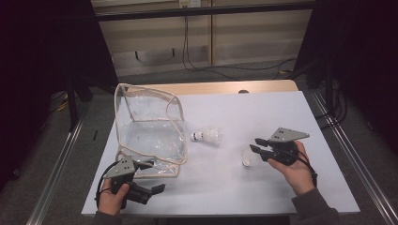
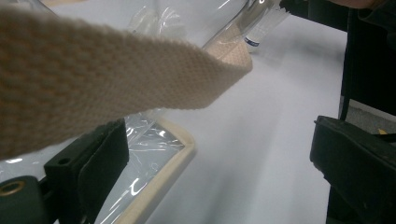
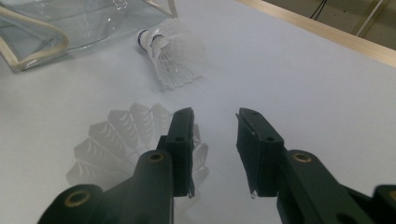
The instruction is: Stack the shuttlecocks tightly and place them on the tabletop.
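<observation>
A clear plastic bag (image 1: 150,126) with beige trim stands open at the table's left. One white shuttlecock (image 1: 206,136) lies on its side just right of the bag, also in the right gripper view (image 3: 170,53). A second shuttlecock (image 1: 248,158) stands on its cork, feathers up (image 3: 116,140). My right gripper (image 1: 255,144) hovers over it, open (image 3: 215,114). The feathers sit beside and under its left jaw, not between the pads. My left gripper (image 1: 152,177) is open wide (image 2: 219,135) at the bag's near corner. The bag's beige strap (image 2: 93,74) crosses close above it.
The white table top (image 1: 263,112) has a wooden edge at the back. Black cables run over the floor behind. The bag's beige rim (image 2: 163,168) lies by my left gripper's left jaw. Metal rails run along both sides of the table.
</observation>
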### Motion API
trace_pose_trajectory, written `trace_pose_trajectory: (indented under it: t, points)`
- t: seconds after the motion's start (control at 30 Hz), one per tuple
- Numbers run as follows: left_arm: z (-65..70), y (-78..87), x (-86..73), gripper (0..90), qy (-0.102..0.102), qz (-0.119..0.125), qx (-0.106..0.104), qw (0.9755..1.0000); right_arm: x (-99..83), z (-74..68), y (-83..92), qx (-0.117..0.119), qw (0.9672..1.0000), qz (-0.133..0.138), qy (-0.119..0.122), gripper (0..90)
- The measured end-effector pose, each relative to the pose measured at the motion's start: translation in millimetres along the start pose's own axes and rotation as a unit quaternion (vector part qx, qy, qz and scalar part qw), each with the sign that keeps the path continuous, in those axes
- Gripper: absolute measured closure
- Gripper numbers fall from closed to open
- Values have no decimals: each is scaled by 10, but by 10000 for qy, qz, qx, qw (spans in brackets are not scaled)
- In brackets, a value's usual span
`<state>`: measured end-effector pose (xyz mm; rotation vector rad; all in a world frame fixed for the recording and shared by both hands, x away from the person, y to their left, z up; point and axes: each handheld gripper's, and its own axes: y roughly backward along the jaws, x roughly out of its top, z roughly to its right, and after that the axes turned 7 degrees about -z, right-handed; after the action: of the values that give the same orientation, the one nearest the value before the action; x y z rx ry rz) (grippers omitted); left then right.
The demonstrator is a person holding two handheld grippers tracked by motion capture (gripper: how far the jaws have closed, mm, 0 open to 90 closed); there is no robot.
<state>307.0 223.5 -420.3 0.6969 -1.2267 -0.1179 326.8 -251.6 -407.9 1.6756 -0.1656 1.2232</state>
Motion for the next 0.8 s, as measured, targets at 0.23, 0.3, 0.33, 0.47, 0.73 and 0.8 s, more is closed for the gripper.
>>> trace_pose_trajectory:
  t: [0.23, 0.3, 0.33, 0.47, 0.73, 0.8]
  points:
    - [1, -1, 1, 44, -2, -2, -5, 10000, 12, -12, 7, -76, 10000, -17, 16, 684]
    - [0, 0, 1, 44, -1, -1, -6, 10000, 10, -14, 7, -54, 10000, -19, 6, 705]
    - [0, 0, 1, 44, -3, 0, -6, 10000, 8, -14, 6, -53, 10000, -26, -14, 713]
    - [0, 0, 0, 44, 0, 2, -7, 10000, 3, -18, -2, -35, 10000, -43, -21, 720]
    - [0, -1, 0, 44, -4, 0, -10, 10000, -3, -22, -9, -11, 10000, -82, -33, 800]
    - [1, -1, 0, 44, -3, -1, -10, 10000, -6, -21, -1, 53, 10000, -70, -42, 878]
